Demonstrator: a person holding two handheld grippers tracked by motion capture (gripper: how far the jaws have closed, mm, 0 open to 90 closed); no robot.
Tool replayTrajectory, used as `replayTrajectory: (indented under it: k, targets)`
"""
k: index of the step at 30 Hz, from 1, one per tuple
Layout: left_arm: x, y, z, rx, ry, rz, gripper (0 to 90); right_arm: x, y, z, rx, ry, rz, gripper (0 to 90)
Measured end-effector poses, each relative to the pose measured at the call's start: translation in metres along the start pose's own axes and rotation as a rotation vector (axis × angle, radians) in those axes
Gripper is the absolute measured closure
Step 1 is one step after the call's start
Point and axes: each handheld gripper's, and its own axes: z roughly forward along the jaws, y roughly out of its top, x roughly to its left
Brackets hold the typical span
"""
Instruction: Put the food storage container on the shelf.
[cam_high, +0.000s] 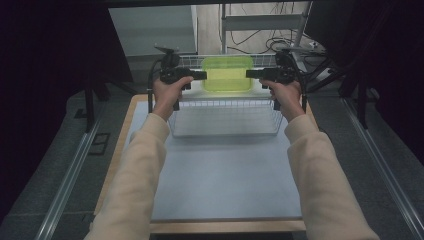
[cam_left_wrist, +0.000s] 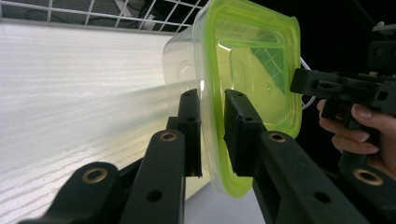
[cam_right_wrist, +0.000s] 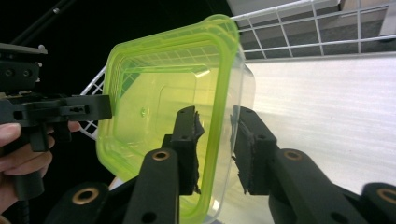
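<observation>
Green-lidded container (cam_high: 227, 73) sits btwn both claws, over the wire basket (cam_high: 225, 117) on the table (cam_high: 225, 175). Left claw (cam_left_wrist: 212, 128) straddles the lid rim, pads just off it, i.e. released. Right claw (cam_right_wrist: 218, 140) same on opp. edge, slack w/ gaps either side.

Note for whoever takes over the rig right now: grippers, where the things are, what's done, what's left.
Left gripper: jaws straddle the left rim of the green-lidded container, pads close against it; whether they press is unclear.
Right gripper: jaws straddle the right rim, with a small gap at each pad, so open.
Container: lid up, inside the wire basket near its far wall, at the far end of the table; whether it rests on the basket floor cannot be told.
Done: container brought into the basket.
Left: probably confirm that it sits, open both jaws fully and draw both grippers clear.
</observation>
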Motion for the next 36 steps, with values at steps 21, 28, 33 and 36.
replayTrajectory:
  k: [21,28,33,36]
  targets:
    - [-0.009,-0.015,-0.033,-0.102,0.038,0.107,22.5,0.014,-0.010,-0.027,-0.097,-0.048,-0.117,33.4]
    - [-0.023,-0.045,-0.065,-0.116,0.013,0.168,21.0,0.023,-0.036,-0.049,-0.077,-0.017,-0.221,28.6]
    - [-0.035,-0.082,-0.083,-0.113,-0.001,0.243,21.8,0.028,-0.065,-0.064,-0.056,0.009,-0.294,26.7]
    - [-0.039,-0.102,-0.089,-0.103,-0.021,0.273,21.9,0.029,-0.076,-0.068,-0.048,0.025,-0.305,25.7]
